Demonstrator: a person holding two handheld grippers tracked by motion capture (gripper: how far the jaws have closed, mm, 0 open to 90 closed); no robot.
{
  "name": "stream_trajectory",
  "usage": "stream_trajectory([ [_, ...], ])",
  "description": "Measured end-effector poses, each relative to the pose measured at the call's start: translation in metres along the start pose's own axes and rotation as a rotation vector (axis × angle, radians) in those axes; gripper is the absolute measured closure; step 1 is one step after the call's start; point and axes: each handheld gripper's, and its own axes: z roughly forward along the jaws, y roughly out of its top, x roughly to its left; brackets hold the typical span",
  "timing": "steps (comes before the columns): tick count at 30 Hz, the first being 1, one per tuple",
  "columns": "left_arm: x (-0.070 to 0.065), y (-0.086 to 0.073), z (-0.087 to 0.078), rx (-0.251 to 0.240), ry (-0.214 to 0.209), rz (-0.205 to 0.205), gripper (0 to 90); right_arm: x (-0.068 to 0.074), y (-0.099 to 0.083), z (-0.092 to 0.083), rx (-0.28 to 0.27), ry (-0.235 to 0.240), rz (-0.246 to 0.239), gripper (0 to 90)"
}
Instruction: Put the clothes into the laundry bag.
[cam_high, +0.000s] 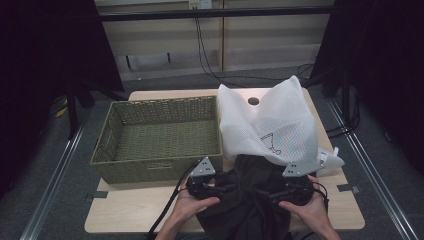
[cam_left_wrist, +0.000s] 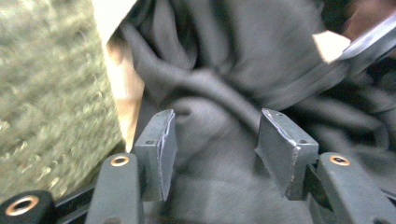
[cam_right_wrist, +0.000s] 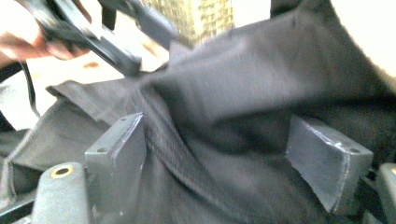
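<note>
The white mesh bag (cam_high: 272, 120) stands near the right edge of the table (cam_high: 125, 212) and carries a small dark printed drawing on its side; I cannot read any letters in it. The dark garment (cam_high: 250, 192) lies at the front edge of the table, just in front of this bag, between the two hands. From above, the left gripper (cam_high: 222, 189) and the right gripper (cam_high: 267, 192) both point inward at the cloth. The green woven basket (cam_high: 160, 137) sits at the left side of the table.

The left gripper view gives what the high view cannot: its jaws stand apart, with a fold of the garment (cam_left_wrist: 219, 126) between them, pads not pressing. The right gripper view shows wide jaws, with the cloth (cam_right_wrist: 219, 121) lying between them, loose. It also shows the left gripper (cam_right_wrist: 135, 63) beyond, at the cloth.
</note>
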Motion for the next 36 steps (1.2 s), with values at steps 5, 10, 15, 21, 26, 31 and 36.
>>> stream_trajectory([
  [5,-0.001,-0.005,0.021,0.111,0.046,0.022,47.3,0.002,0.007,0.006,-0.024,-0.016,-0.014,12.6],
  [10,-0.003,-0.001,0.03,0.135,0.021,0.006,74.8,0.004,0.002,0.023,-0.007,-0.025,-0.017,1.5],
  [15,-0.001,0.0,0.034,0.12,-0.004,-0.03,79.1,0.006,-0.005,0.037,0.015,-0.055,-0.022,0.0],
  [21,0.001,0.0,0.033,0.112,-0.018,-0.027,79.0,0.007,-0.008,0.051,0.032,-0.081,-0.027,0.0],
  [26,0.004,-0.002,0.025,0.092,-0.046,-0.038,76.5,0.012,-0.009,0.059,0.07,-0.135,-0.067,0.0],
  [31,0.009,-0.006,0.014,0.051,-0.072,-0.047,72.4,0.021,-0.013,0.072,0.101,-0.241,-0.141,0.0],
  [36,0.01,-0.004,0.006,0.02,-0.072,-0.043,67.3,0.022,-0.012,0.079,0.098,-0.284,-0.139,2.9],
])
